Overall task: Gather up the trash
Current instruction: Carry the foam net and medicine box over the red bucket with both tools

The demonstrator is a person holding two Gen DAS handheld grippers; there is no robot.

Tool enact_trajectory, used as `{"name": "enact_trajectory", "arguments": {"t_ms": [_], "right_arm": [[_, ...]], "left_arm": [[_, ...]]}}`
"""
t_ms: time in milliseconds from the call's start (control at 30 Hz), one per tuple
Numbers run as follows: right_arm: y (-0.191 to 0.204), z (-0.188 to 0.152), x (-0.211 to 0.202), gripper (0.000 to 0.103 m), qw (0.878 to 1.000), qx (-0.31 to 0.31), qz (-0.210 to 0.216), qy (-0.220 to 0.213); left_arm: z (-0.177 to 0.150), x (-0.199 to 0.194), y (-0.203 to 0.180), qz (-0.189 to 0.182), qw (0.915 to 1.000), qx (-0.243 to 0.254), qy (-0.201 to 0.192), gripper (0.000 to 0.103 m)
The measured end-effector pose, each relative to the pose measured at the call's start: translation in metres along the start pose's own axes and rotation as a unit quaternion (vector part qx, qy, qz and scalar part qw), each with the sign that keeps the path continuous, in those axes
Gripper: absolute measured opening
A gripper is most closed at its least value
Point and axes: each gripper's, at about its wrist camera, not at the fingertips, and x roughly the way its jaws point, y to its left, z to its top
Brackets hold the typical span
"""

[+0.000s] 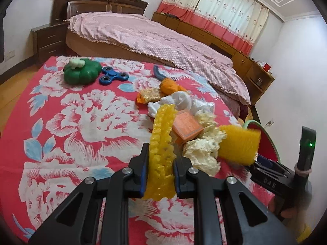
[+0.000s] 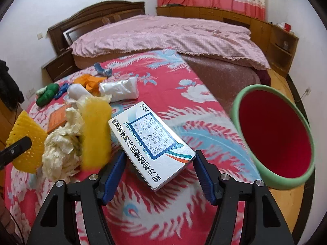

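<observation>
My left gripper [image 1: 160, 171] is shut on a yellow foam net sleeve [image 1: 162, 143], held above the red floral cloth [image 1: 81, 122]; the sleeve also shows in the right wrist view [image 2: 26, 140]. My right gripper [image 2: 158, 173] holds a white medicine box [image 2: 151, 145] between its blue pads [image 2: 114, 173], tilted above the cloth. A pile of trash lies ahead: crumpled cream plastic [image 1: 202, 153], an orange box [image 1: 187, 127], white tissue [image 1: 179, 100], orange wrappers [image 1: 169, 85]. A red bin with a green rim [image 2: 273, 136] stands at the right, tilted toward me.
A green pumpkin toy [image 1: 81, 71], a blue fidget spinner [image 1: 113, 76] and a blue object [image 1: 158, 73] lie at the far side of the cloth. A yellow brush-like object [image 1: 239, 145] is beside the trash. A pink-covered bed [image 1: 153, 34], nightstand [image 1: 49, 40] and wooden cabinets [image 2: 282, 42] stand behind.
</observation>
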Motion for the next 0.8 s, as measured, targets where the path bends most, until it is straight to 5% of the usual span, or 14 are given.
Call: {"name": "enact_trajectory", "arguments": {"t_ms": [400,800], "right_arm": [[-0.026,-0.008,-0.059,0.069,0.998,0.046,0.028,-0.040],[-0.070,0.000,-0.090,0.069,0.993,0.096,0.031,-0.067]], "left_arm": [[0.011,-0.035,-0.052,-0.020,0.9980,0.047,-0.038,0.019],[0.026,-0.021,-0.118,-0.066,0.9943,0.081,-0.019,0.019]]}}
